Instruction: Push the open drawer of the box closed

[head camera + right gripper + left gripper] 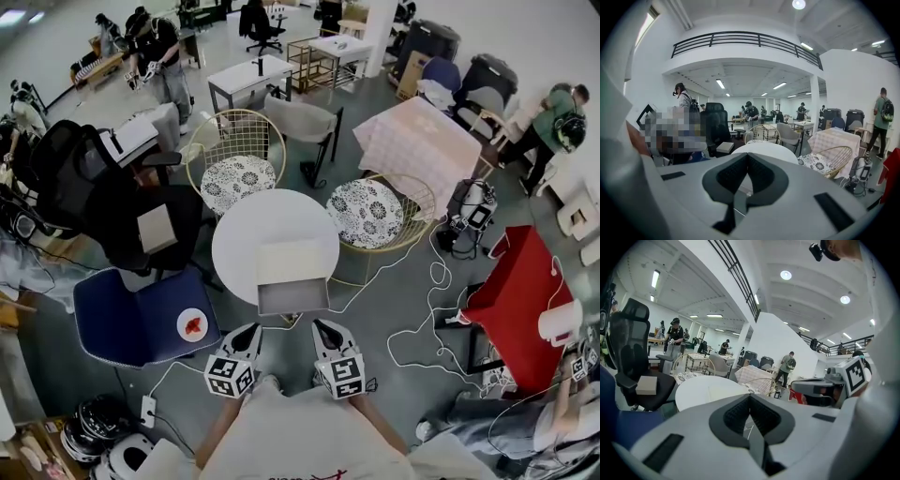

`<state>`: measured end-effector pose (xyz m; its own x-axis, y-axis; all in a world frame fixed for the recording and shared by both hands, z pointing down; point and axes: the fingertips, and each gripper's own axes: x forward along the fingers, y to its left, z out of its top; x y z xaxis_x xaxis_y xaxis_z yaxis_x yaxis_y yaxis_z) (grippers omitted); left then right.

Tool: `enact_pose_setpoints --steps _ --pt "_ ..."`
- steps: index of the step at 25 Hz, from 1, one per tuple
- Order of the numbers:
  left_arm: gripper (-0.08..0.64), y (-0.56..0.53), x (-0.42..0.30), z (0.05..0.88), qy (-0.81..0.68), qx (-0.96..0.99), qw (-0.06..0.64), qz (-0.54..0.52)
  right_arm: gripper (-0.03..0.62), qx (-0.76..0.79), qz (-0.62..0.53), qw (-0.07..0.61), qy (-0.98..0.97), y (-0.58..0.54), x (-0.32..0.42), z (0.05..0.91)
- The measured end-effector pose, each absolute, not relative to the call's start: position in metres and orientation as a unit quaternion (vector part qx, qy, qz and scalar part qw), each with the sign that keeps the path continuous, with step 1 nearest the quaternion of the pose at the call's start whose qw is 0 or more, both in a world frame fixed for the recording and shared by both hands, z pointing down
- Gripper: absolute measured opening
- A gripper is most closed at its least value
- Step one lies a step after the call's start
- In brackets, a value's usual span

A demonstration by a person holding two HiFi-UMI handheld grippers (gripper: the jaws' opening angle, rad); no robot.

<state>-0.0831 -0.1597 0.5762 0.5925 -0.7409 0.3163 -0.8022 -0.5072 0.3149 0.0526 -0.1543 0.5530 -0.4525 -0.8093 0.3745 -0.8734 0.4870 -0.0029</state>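
Round white table (234, 246) carries box (291, 261), drawer (293, 297) open; left gripper (251, 330), right gripper (325, 328) jaws closed, empty.

Overhead and low — shared round table (246, 239)

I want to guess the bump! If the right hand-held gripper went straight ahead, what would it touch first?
The right hand-held gripper would probably meet the open drawer first, near its right corner; depth is unclear.
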Motion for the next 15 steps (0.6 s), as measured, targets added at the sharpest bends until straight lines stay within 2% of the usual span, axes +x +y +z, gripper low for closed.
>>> enact_pose_setpoints --steps 8,15 --pt "0.012 -0.140 -0.067 0.586 -0.439 0.866 0.221 0.092 0.015 0.487 0.123 0.179 -0.846 -0.135 0.061 0.573" --pt "0.012 -0.110 -0.077 0.617 -0.443 0.849 0.261 0.121 0.015 0.473 0.172 0.202 -0.840 -0.105 0.055 0.611"
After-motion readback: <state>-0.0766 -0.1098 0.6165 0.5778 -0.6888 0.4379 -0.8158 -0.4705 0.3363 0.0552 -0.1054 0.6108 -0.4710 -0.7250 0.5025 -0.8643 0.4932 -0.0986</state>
